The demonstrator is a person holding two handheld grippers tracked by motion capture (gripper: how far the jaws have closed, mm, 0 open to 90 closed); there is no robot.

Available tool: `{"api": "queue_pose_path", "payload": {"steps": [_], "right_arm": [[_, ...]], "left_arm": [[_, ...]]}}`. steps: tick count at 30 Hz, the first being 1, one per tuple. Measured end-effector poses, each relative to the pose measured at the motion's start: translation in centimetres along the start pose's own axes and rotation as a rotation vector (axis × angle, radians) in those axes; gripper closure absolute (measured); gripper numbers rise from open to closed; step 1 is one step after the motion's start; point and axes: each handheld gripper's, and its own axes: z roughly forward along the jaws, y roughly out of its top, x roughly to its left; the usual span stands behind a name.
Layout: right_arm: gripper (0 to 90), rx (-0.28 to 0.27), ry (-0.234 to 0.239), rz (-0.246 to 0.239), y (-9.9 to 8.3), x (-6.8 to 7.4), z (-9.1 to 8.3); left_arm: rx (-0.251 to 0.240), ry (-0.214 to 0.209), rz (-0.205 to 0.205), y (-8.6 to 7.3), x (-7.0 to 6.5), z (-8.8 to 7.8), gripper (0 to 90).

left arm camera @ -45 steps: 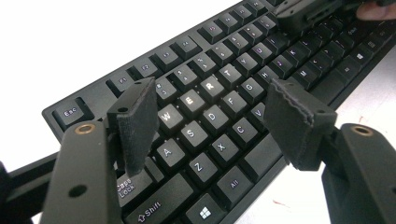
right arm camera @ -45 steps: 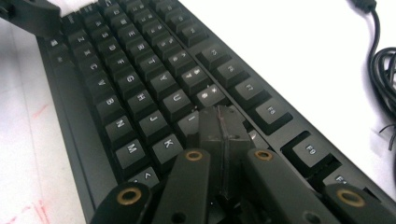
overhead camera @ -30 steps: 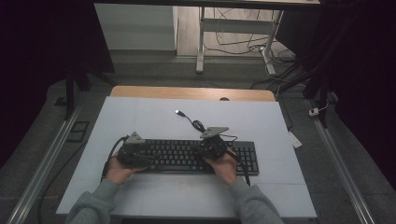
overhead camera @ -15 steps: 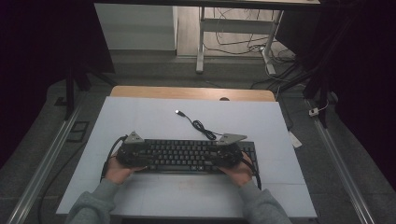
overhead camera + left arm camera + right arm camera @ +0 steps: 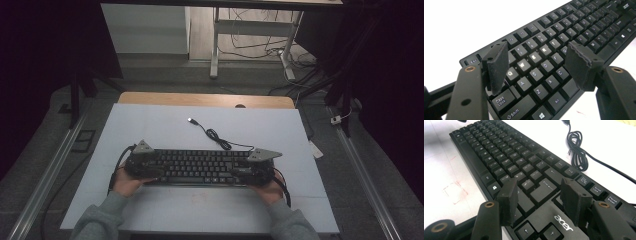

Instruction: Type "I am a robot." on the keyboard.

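A black Acer keyboard (image 5: 200, 167) lies across the near half of the white table (image 5: 165, 125). Its black cable (image 5: 215, 135) coils away to a USB plug (image 5: 190, 120). My left gripper (image 5: 156, 169) is at the keyboard's left end, open, its pads (image 5: 497, 67) spread over the Q, A and Caps Lock keys of the keyboard (image 5: 549, 55). Open too, my right gripper (image 5: 239, 171) is at the right end, its jaws (image 5: 539, 187) above the Enter key and arrow block of the keyboard (image 5: 506, 157). Nothing is held in either. The cable (image 5: 576, 150) lies just beyond.
A wooden strip (image 5: 205, 99) borders the table's far edge. Metal rails (image 5: 60, 160) run along both sides on the floor. A faint red square mark (image 5: 455, 192) is on the table in front of the keyboard. Bare table stretches beyond the keyboard.
My right gripper has slid to the right along the keyboard, from its middle-right part to its right end. The left gripper and the keyboard have stayed put.
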Motion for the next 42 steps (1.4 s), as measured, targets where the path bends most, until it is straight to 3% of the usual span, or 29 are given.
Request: {"api": "queue_pose_path", "payload": {"steps": [9, 23, 28, 35, 42], "right_arm": [[48.3, 0.003, 0.011, -0.012, 0.0, 0.2, 0.4], [48.4, 0.016, 0.010, -0.019, 0.0, 0.2, 0.5], [48.4, 0.019, 0.009, -0.020, 0.0, 0.2, 0.6], [48.3, 0.021, 0.008, -0.022, 0.0, 0.2, 0.7], [48.3, 0.029, 0.009, -0.025, 0.0, 0.3, 0.8]], "left_arm": [[-0.016, -0.001, -0.002, 0.2, 0.0, 0.0, 36.8], [-0.031, -0.039, 0.020, 1.6, -0.9, 1.2, 43.0], [-0.011, -0.051, 0.024, 1.9, -1.0, 2.0, 55.4], [0.053, -0.105, 0.043, 2.2, -1.0, 3.5, 88.3], [0.086, -0.097, 0.062, 2.4, -1.3, 4.6, 88.8]]}}
